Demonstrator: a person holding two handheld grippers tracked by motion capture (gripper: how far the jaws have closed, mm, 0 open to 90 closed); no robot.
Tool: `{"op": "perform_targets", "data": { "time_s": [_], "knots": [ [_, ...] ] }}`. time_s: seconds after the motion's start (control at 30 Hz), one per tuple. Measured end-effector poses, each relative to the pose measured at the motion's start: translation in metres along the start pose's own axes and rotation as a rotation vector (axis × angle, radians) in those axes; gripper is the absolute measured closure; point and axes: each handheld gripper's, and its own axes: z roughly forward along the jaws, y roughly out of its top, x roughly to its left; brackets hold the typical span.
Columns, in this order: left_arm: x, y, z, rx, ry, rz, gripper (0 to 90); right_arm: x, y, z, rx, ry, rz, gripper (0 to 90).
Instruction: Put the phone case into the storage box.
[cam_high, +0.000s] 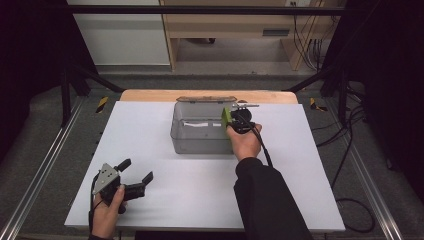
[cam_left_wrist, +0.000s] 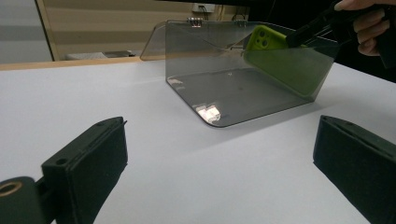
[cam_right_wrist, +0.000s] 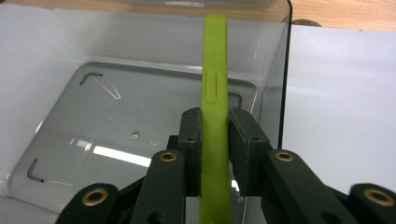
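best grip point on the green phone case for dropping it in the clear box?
Grip the green phone case across its two broad faces near one end, coming from above the clear box. It's thin and flat, so pads seat squarely on the faces. The right tool is clamped on it that way, edge-on, leaving most of its length free to go in.

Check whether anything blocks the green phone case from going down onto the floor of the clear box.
Nothing visible does. The right gripper holds the phone case on edge inside the open box, near its right wall, and the floor below it lies bare.
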Motion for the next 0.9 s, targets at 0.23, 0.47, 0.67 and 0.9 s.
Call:
{"op": "perform_targets", "data": {
  "time_s": [0.23,0.47,0.67,0.9],
  "knots": [
    [0.0,0.0,0.0,0.001,-0.001,0.0,2.8,0.001,0.0,0.0,-0.001,0.005,-0.001,73.2],
    [0.0,0.0,0.001,0.004,-0.003,0.006,2.8,0.004,0.002,-0.005,-0.02,0.001,-0.019,72.1],
    [-0.001,0.0,0.001,0.005,-0.002,0.007,2.8,0.006,0.004,-0.01,-0.034,0.014,-0.026,72.3],
    [-0.001,0.0,0.001,0.004,-0.002,0.008,2.8,0.005,0.005,-0.015,-0.061,0.028,-0.029,72.4]
  ]
}}
